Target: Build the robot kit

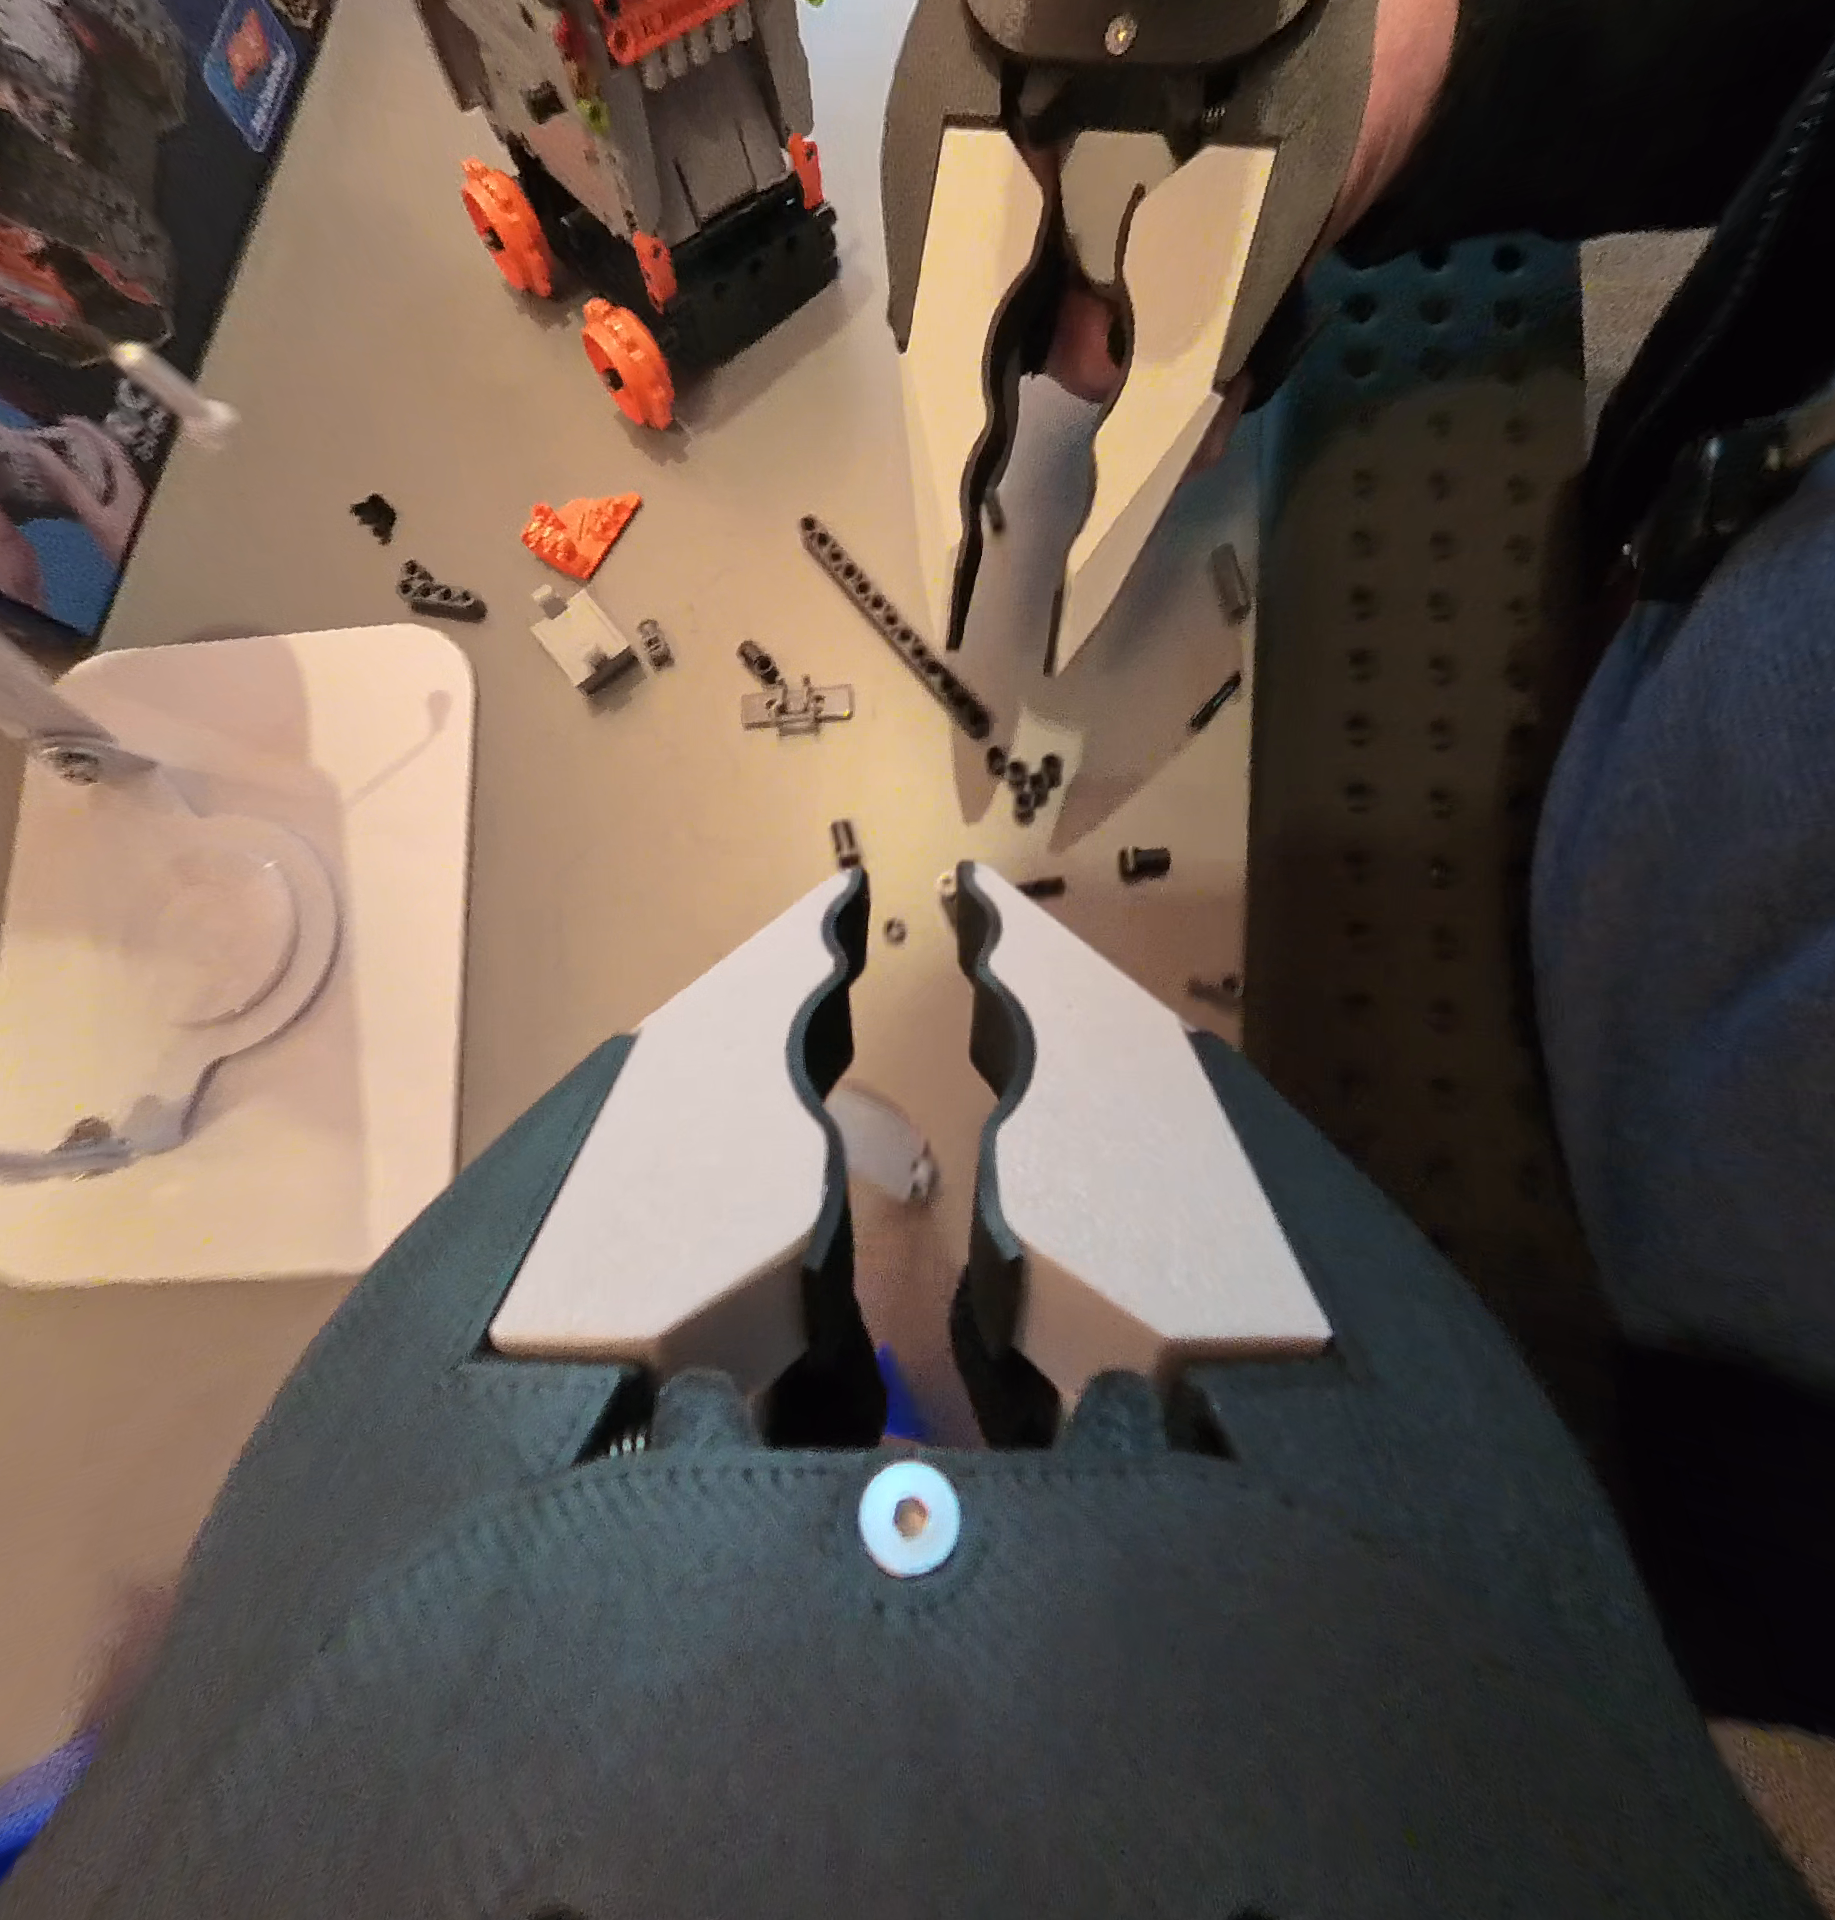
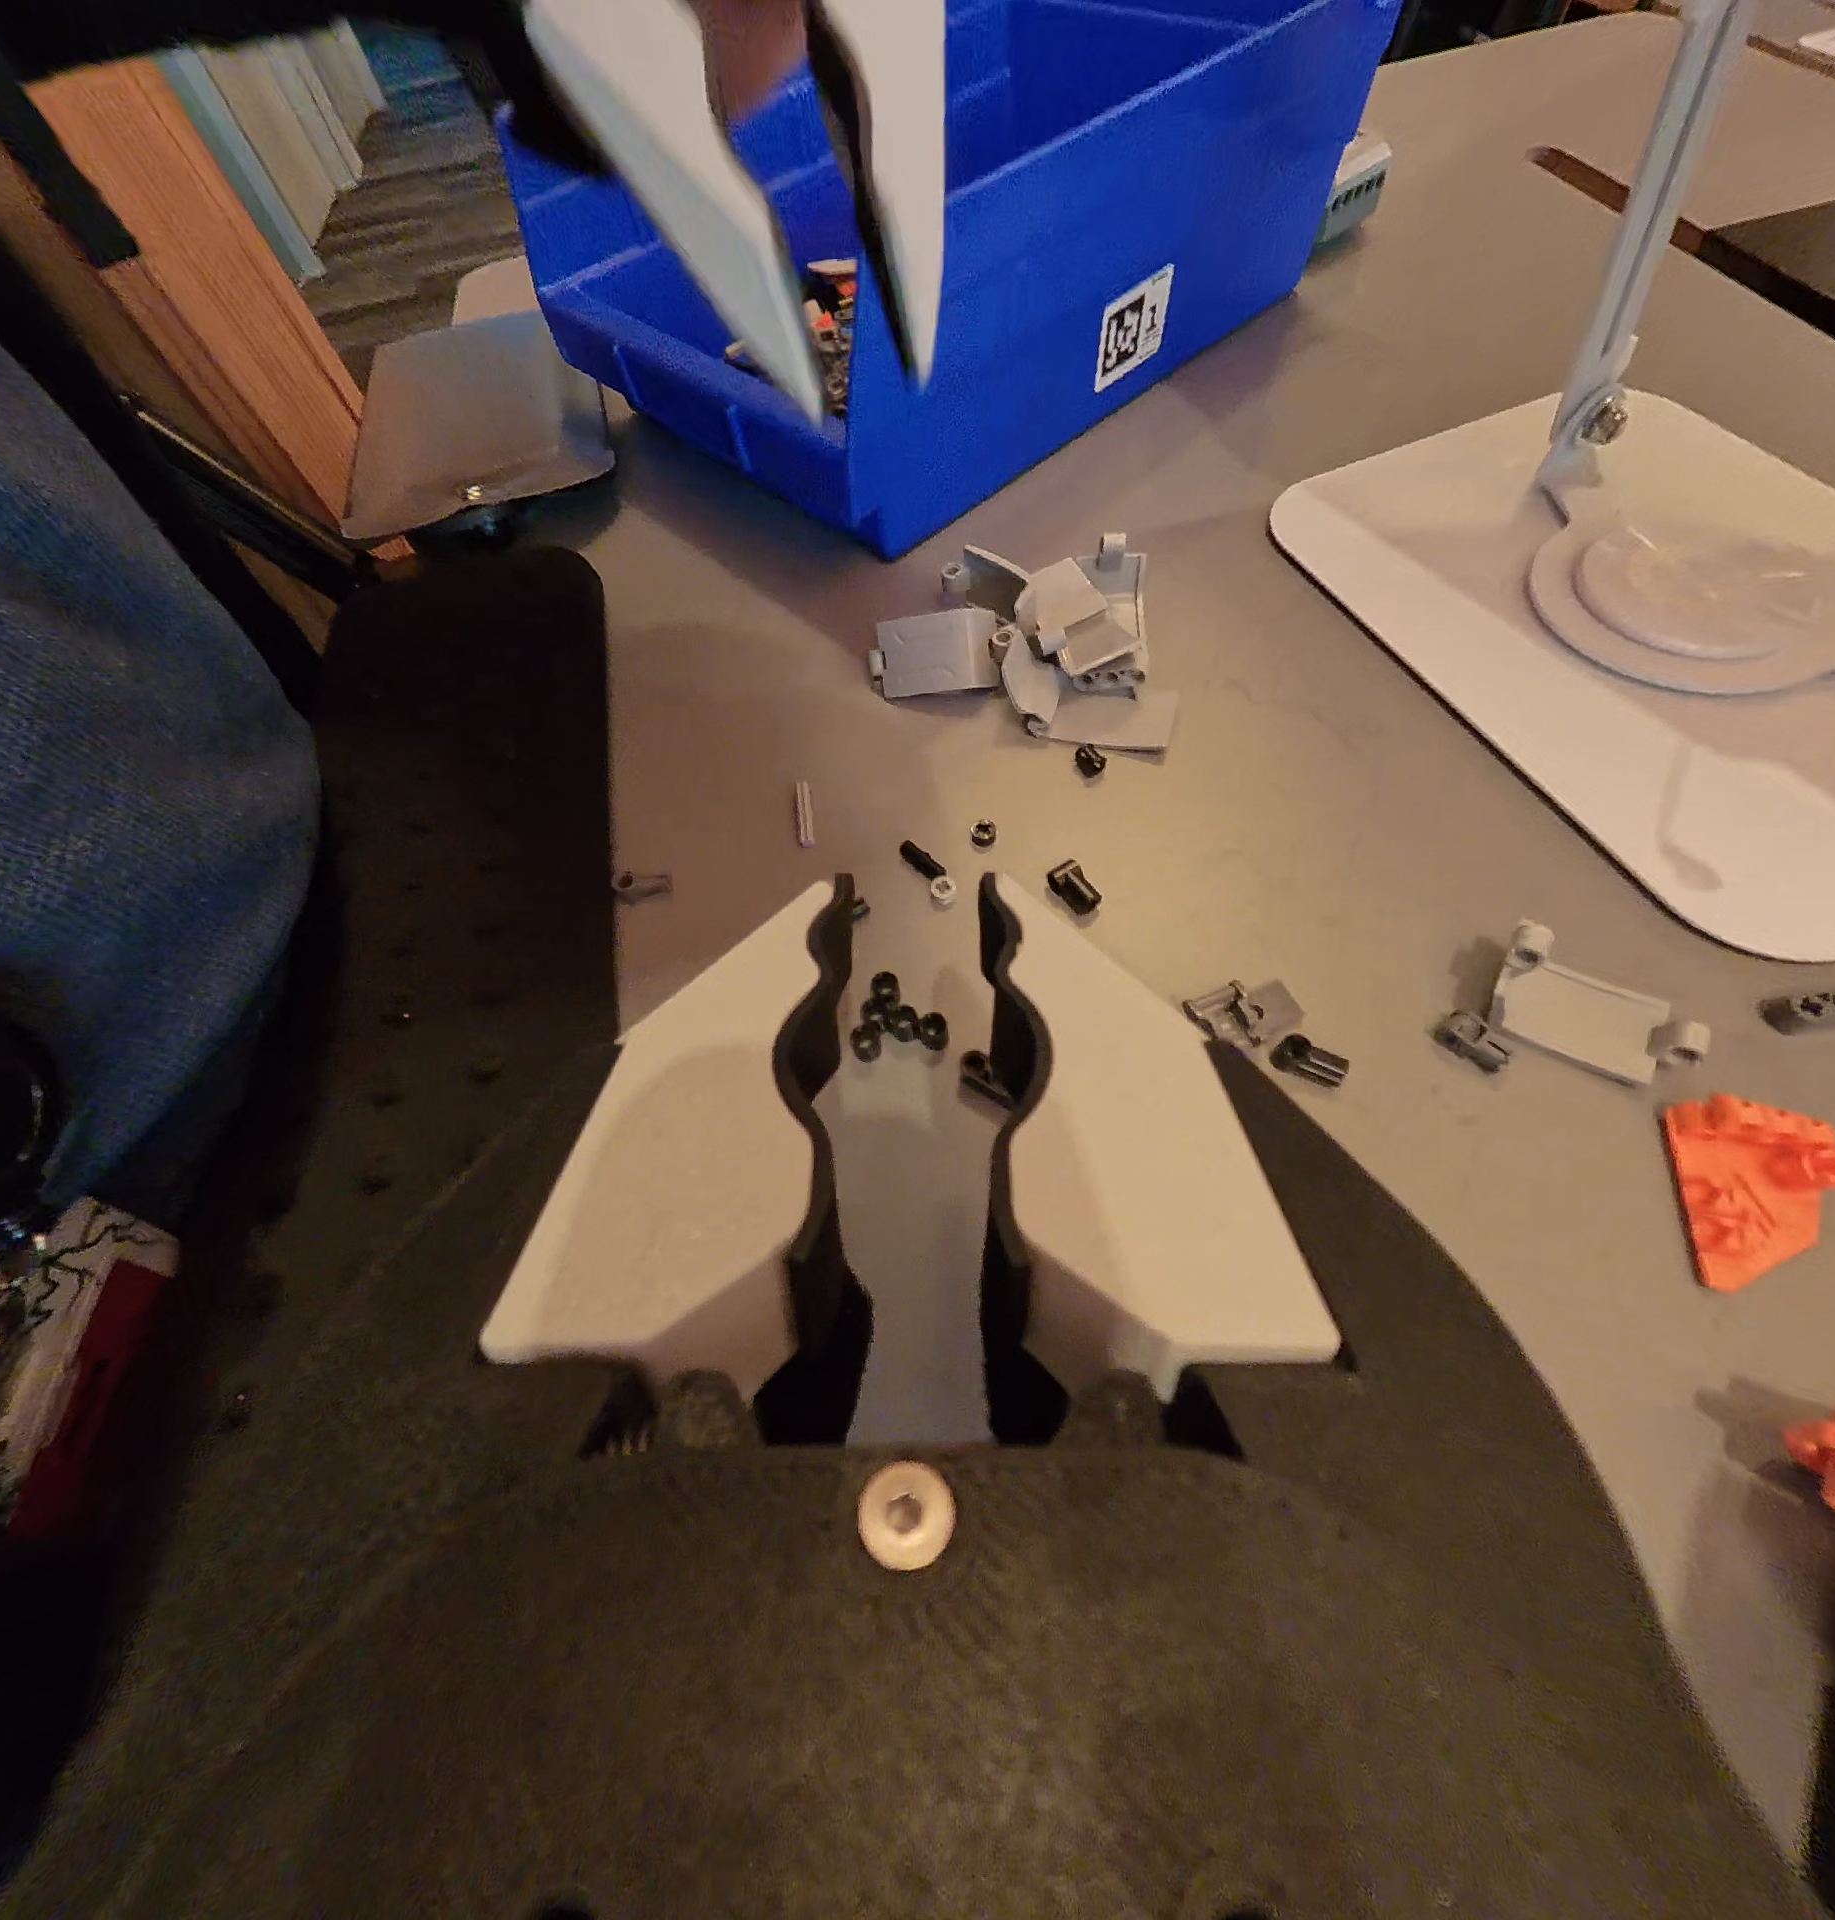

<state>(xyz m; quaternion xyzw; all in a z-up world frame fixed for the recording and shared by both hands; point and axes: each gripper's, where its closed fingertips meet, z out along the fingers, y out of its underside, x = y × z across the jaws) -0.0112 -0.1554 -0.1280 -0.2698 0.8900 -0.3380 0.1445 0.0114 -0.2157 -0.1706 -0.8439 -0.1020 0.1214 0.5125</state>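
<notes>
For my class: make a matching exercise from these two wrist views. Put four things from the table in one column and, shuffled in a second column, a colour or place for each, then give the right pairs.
Things
1. storage bin
2. wedge plate
3. cluster of small rings
4. long holed beam

Descriptions
A. orange, lying flat on the table
B. black, between the right gripper's open fingers
C. blue, with a square marker on its side
D. black, lying slantwise next to the right gripper's fingers in the left wrist view

Pairs: 1-C, 2-A, 3-B, 4-D
</notes>
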